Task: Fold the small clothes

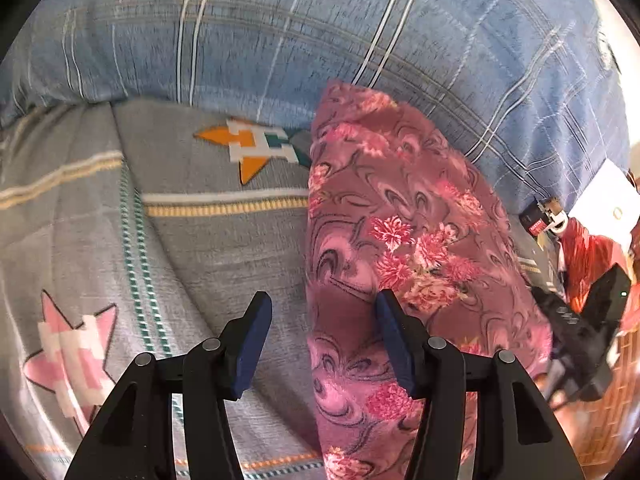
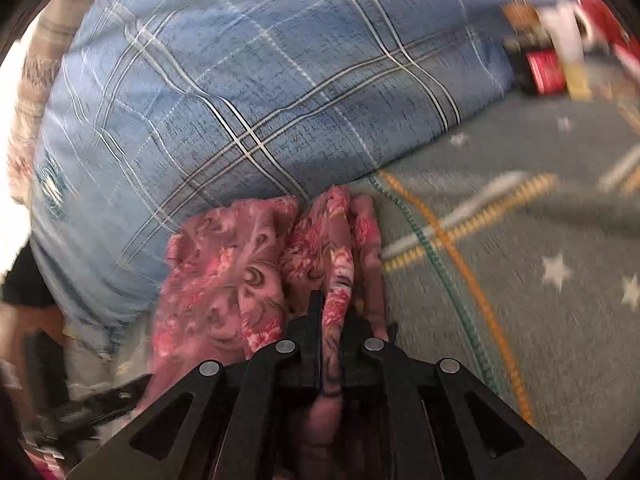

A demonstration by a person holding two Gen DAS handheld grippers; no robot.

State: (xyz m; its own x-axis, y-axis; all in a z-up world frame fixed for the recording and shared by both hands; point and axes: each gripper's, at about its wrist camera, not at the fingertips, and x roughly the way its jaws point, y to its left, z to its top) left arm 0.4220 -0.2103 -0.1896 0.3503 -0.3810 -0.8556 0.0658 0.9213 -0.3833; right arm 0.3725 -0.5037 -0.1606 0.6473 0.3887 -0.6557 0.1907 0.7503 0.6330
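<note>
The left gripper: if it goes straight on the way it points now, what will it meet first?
Probably the edge of the pink flowered cloth, where it lies on the grey bedsheet. The left gripper is open, its right finger over the cloth; depth is unclear.

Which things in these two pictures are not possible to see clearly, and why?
- Pink floral cloth garment: its type is unclear; the left wrist view's bottom edge cuts it.
- Right gripper: shut on the garment, which hides its pads.
- Small red and white items: motion blur in the right wrist view.
- Left gripper: open; contact with the cloth unclear.
</note>
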